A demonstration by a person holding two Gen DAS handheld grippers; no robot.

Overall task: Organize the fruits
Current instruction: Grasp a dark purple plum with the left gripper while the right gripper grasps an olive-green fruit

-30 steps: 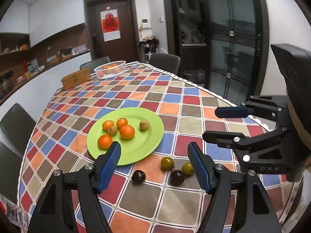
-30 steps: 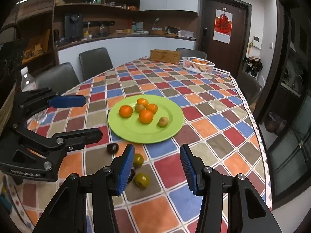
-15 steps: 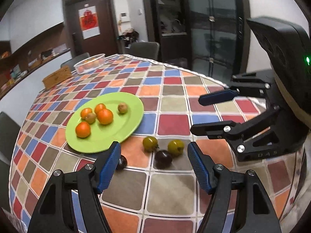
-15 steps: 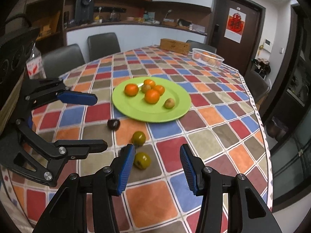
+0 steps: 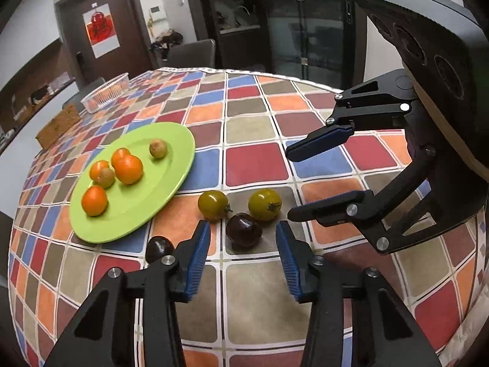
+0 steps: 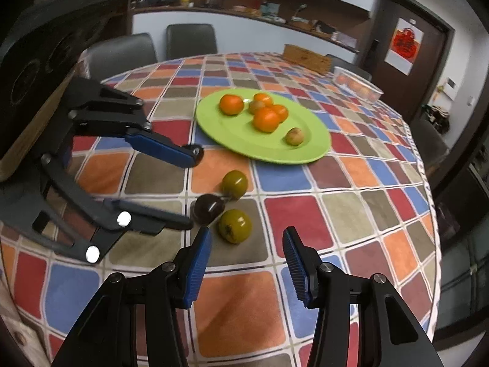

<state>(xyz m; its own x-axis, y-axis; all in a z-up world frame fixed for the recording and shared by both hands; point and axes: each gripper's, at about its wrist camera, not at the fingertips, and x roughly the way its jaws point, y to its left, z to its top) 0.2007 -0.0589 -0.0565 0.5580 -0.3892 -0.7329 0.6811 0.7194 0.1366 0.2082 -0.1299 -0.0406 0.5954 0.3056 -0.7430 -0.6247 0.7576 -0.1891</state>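
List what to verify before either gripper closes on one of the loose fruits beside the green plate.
1. Left gripper open: ok.
2. Right gripper open: ok.
3. Dark plum lined up ahead of the left gripper, apart from its pads: ok.
4. Room around that plum: not ok, two yellow-green fruits sit tight behind it.
5. Green plate has bare space for more fruit: ok.
6. Second dark plum free to grasp: cannot tell, partly hidden by the left finger.
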